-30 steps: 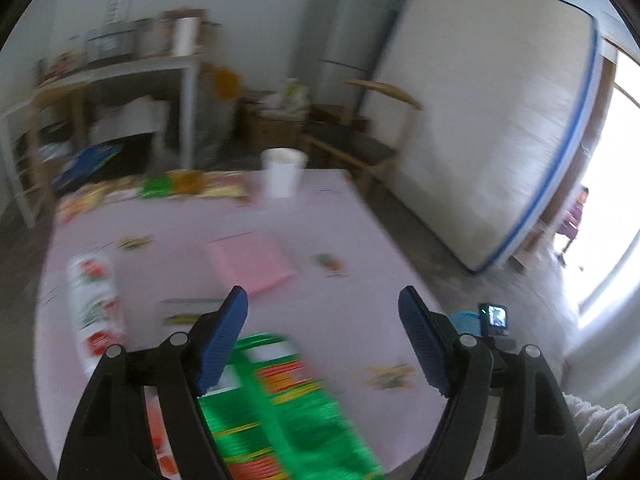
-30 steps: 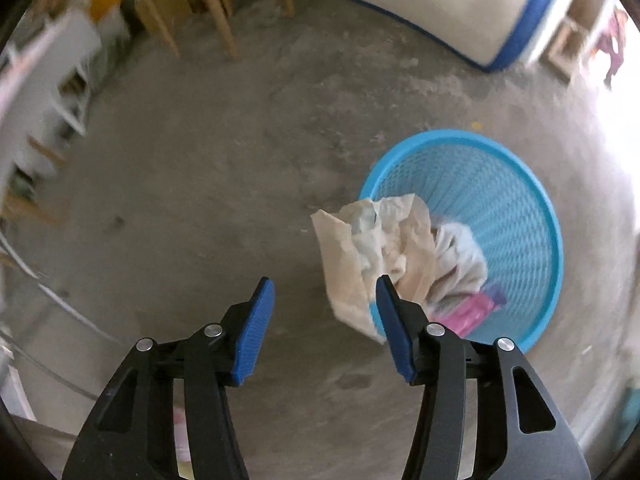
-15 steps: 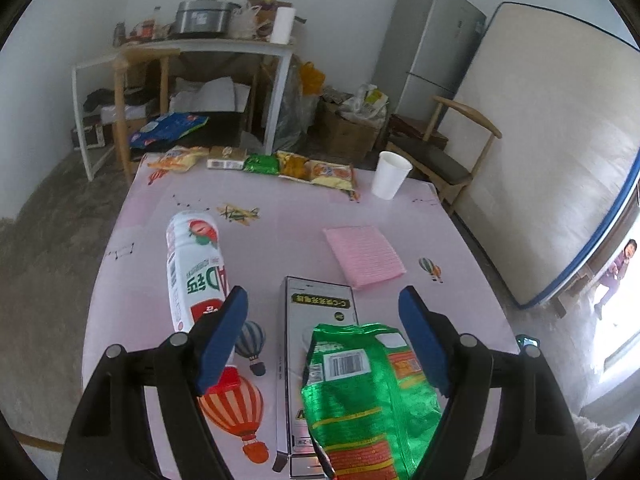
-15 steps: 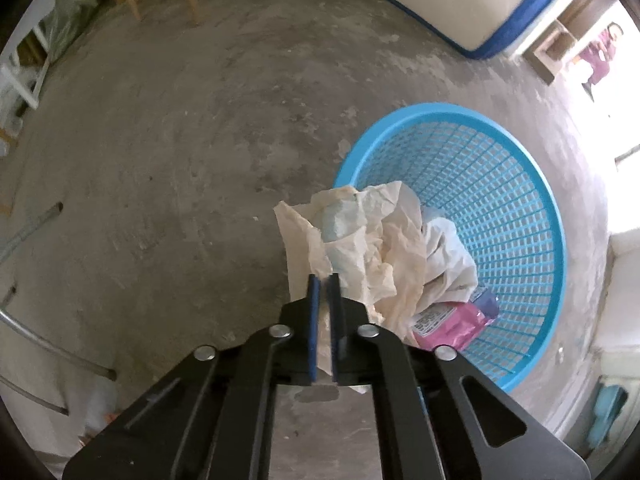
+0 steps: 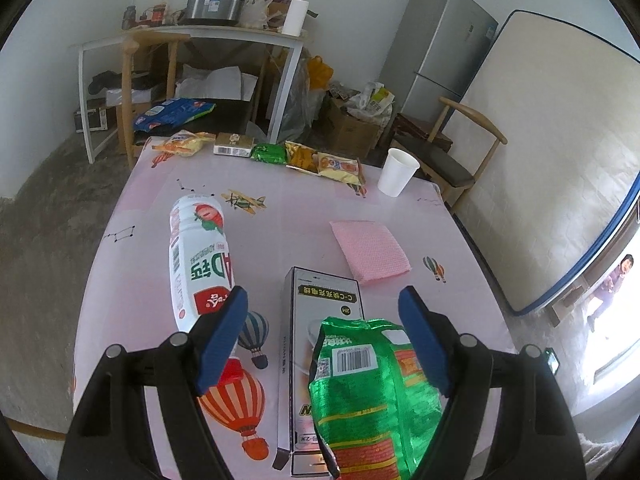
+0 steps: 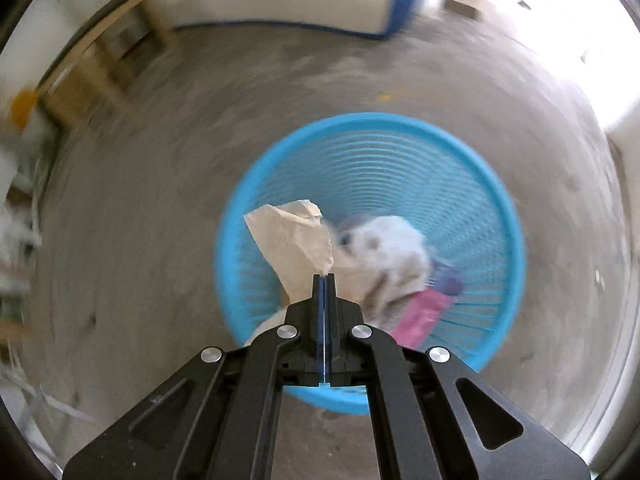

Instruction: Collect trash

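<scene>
Between the wide-apart jaws of the left gripper [image 5: 322, 338], a green bag [image 5: 372, 396] lies on the table [image 5: 288, 220], light, crinkly and slippery, best pinched across its flat top seam, while the right gripper [image 6: 324, 278] is clenched, seemingly empty, over the bin [image 6: 500, 200].

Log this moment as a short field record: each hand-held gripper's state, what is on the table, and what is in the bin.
left hand-held gripper: jaws wide, green snack bag between them, pads not visibly pressing
right hand-held gripper: shut, above the blue basket; whether it pinches the crumpled paper cannot be told
table: white bottle lying down, flat box, pink cloth, paper cup, snack packets along far edge
basket contents: crumpled paper, pink wrapper
</scene>
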A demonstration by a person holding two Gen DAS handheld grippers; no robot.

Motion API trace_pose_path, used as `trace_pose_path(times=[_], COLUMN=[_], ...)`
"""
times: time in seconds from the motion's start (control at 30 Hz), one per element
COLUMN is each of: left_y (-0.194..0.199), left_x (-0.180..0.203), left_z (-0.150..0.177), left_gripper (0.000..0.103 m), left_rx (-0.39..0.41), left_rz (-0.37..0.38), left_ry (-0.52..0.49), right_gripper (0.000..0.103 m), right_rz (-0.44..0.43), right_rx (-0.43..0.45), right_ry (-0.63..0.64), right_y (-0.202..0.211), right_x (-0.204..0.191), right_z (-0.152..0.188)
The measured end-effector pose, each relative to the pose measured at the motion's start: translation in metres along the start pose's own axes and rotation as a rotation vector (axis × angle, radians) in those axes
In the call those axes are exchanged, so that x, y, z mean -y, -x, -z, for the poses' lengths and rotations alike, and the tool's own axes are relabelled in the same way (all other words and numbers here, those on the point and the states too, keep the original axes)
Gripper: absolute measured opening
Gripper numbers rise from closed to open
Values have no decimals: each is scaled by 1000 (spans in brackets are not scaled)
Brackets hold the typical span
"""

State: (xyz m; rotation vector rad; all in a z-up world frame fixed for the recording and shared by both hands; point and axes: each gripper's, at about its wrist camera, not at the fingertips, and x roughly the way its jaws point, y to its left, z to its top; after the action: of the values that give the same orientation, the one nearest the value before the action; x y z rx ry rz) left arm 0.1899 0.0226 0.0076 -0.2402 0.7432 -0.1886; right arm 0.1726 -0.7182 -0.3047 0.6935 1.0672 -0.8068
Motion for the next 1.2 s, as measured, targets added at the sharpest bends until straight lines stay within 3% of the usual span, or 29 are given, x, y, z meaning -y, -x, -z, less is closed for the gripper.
trace_pose_path(times=[0.03, 0.1, 0.13, 0.17, 0.43, 0.73, 0.97, 1.2], left_y=[0, 2, 2, 4, 20, 58, 83, 90], left_x=[-1, -3, -4, -5, -8, -13, -23, -29], left_z=[0, 1, 1, 2, 5, 14, 37, 78], left_gripper=[75, 75, 75, 75, 75, 79, 83, 84], left_rx=[1, 4, 5, 7, 34, 89, 65, -9], left_rz=[-1, -4, -4, -6, 11, 36, 85, 128], left_ry=[1, 4, 5, 8, 14, 17, 13, -36], right_gripper=[4, 27, 49, 60, 61, 62, 71, 72], right_rz=[-6, -46, -36, -23, -68, -294, -577, -717], right_rx=[-16, -79, -69, -44, 5, 161, 266, 282], right_ry=[-34, -103, -127, -140, -153, -43, 176, 423], right_y=[-2, -10, -8, -3, 32, 150, 280, 356], right_x=[8, 25, 31, 35, 50, 46, 9, -58], right_z=[-2, -3, -3, -1, 19, 60, 118, 191])
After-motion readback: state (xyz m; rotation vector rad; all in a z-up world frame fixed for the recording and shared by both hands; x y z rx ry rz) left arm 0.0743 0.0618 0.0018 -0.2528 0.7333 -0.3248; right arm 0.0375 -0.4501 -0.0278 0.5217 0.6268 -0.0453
